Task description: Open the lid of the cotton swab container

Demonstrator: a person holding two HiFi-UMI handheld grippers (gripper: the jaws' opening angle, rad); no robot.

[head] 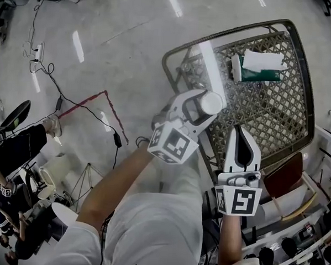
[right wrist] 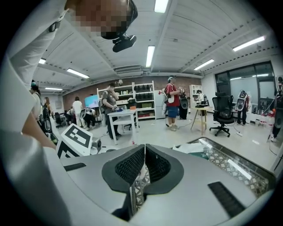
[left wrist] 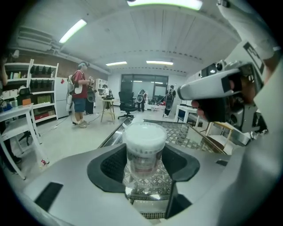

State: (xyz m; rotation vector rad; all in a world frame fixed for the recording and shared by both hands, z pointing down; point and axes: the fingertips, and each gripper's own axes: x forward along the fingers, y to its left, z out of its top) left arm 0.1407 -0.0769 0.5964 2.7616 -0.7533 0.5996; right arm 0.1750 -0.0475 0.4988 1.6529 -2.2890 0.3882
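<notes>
Wicker-and-glass table [head: 269,115] lies beneath our two forearms [head: 119,179], which reach forward side by side. Our left gripper [head: 204,105] clasps the cotton swab container [left wrist: 143,154] wide, lid [left wrist: 144,133] on; our right gripper [head: 241,133] is pinched together, empty. Only the left gripper view shows the container's clear body.

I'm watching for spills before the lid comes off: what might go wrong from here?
1. The left gripper holds the container off the table by its clear body alone; a pull on the lid may twist it loose and drop it.
2. The right gripper has its jaws shut and empty; they must open first, and a clumsy approach may knock the container.
</notes>
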